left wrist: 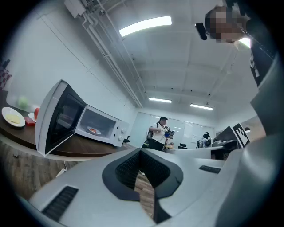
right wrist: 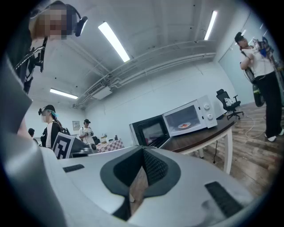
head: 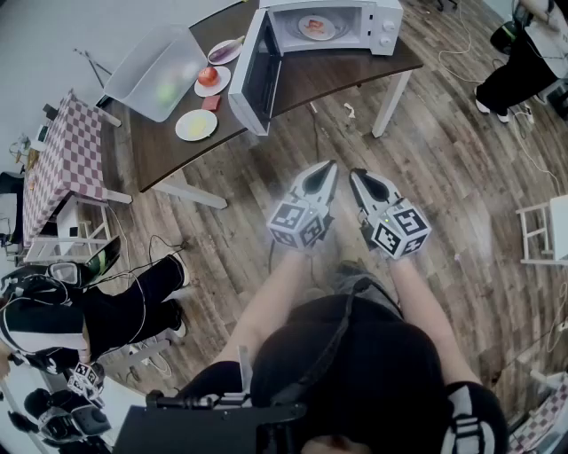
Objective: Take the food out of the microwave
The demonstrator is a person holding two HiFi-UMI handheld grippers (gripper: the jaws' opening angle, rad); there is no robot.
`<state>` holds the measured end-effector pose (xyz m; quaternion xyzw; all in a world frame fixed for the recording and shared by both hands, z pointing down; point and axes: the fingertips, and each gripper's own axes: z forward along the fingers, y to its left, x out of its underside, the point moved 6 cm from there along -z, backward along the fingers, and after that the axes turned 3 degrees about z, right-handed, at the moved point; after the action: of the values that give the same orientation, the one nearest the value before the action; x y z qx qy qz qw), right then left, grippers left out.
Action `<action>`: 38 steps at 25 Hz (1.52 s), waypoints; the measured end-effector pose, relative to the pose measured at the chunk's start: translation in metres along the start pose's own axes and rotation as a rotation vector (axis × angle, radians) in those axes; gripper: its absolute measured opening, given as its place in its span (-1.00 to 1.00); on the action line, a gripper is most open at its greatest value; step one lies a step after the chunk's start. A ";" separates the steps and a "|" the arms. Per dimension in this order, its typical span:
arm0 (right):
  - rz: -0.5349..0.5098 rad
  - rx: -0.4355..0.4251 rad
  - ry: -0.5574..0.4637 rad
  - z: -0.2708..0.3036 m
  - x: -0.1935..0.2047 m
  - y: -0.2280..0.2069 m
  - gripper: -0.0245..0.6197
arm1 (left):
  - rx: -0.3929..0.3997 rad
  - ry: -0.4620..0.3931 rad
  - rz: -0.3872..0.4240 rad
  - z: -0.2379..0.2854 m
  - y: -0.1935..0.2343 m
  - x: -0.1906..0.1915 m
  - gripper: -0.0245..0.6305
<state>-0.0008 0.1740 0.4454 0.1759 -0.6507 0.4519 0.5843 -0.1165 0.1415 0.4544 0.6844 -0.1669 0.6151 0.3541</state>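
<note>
The food (head: 317, 25) is a small red and orange portion on a round white plate (head: 304, 32). It sits inside the white microwave (head: 383, 22), whose door (head: 251, 75) stands wide open, on the brown table (head: 355, 75). The left gripper (head: 328, 167) and the right gripper (head: 356, 176) are side by side, well apart from the table. Both have their jaws closed and hold nothing.

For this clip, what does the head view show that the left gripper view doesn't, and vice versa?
Head view only: both forearms, and the left gripper and right gripper from above, side by side. Left gripper view only: ceiling lights, pipes overhead, and its jaws shut on nothing. Both: the open microwave on the brown table, a plate of food inside.
</note>
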 end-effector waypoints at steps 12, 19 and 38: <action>-0.006 0.008 0.011 0.024 -0.020 -0.050 -0.92 | -0.069 -0.017 0.035 0.046 0.014 -0.007 -0.93; -0.011 -0.024 0.017 0.028 -0.024 -0.068 -0.92 | -0.108 -0.035 0.043 0.061 0.012 -0.005 -0.93; -0.030 -0.041 0.020 0.064 -0.042 -0.107 -0.91 | -0.135 -0.035 0.011 0.112 0.038 -0.003 -0.92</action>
<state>0.0527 0.0540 0.4535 0.1692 -0.6513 0.4313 0.6009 -0.0615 0.0369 0.4630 0.6686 -0.2181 0.5923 0.3932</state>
